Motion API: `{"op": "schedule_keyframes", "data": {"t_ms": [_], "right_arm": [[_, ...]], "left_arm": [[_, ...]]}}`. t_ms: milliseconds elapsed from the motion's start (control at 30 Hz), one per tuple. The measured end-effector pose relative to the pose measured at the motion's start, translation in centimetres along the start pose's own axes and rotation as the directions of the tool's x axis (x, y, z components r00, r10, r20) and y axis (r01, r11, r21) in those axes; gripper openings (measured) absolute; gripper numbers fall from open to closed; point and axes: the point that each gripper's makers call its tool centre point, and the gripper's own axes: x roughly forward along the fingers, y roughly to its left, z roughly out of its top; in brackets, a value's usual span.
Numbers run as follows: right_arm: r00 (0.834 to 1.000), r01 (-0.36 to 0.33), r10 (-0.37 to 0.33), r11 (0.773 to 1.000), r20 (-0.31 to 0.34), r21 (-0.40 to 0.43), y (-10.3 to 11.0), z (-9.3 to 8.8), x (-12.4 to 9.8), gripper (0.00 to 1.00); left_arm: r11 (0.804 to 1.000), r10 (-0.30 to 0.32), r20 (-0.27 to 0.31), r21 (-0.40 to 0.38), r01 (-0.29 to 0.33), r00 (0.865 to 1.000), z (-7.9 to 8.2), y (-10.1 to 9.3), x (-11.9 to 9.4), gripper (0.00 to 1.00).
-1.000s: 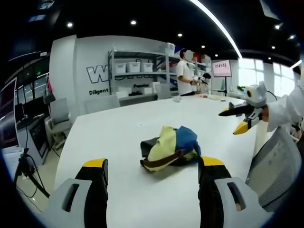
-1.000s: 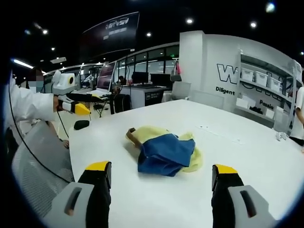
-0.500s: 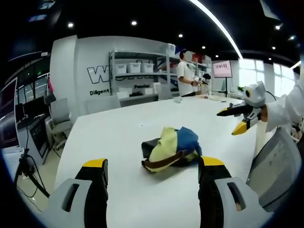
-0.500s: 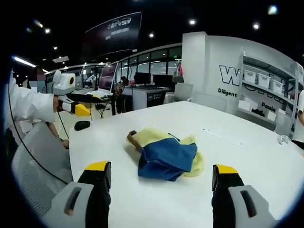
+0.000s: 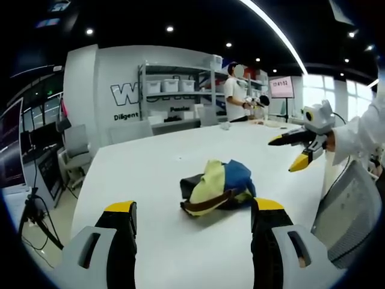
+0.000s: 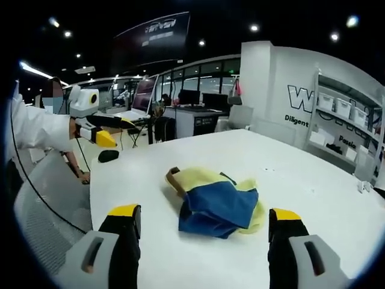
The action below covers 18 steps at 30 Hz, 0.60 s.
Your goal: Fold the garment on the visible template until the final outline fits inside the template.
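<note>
A crumpled yellow and blue garment (image 5: 218, 185) (image 6: 215, 201) with a brown strap lies bunched near the middle of the white table (image 5: 156, 174) (image 6: 289, 174), touching neither tool. The left gripper (image 5: 192, 211) hangs above the table edge short of the garment, jaws spread wide and empty. The right gripper (image 6: 204, 214) hangs on the garment's other side, jaws likewise wide and holding nothing. Beyond the garment, past the table's far end, a person (image 5: 237, 93) stands by the shelving (image 5: 174, 90)
</note>
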Motion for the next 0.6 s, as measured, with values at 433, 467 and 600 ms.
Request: {"op": "schedule_keyframes", "data": {"t_ms": [433,467,600], "right_arm": [[0.998,-0.059,0.057,0.996,-0.032,-0.061,0.8,0.4,2.1,0.89],[0.998,-0.062,0.06,0.996,-0.035,-0.065,0.8,0.5,2.2,0.89],[0.996,-0.077,0.074,0.994,-0.046,-0.079,1.0,0.4,3.0,0.89]], "left_arm": [[1.0,0.002,0.009,-0.004,-0.002,1.0,0.2,0.3,-0.3,0.74],[1.0,0.001,0.01,-0.004,-0.001,1.0,0.2,0.3,-0.3,0.74],[1.0,-0.001,0.01,-0.002,0.001,1.0,0.3,0.4,-0.3,0.74]]}}
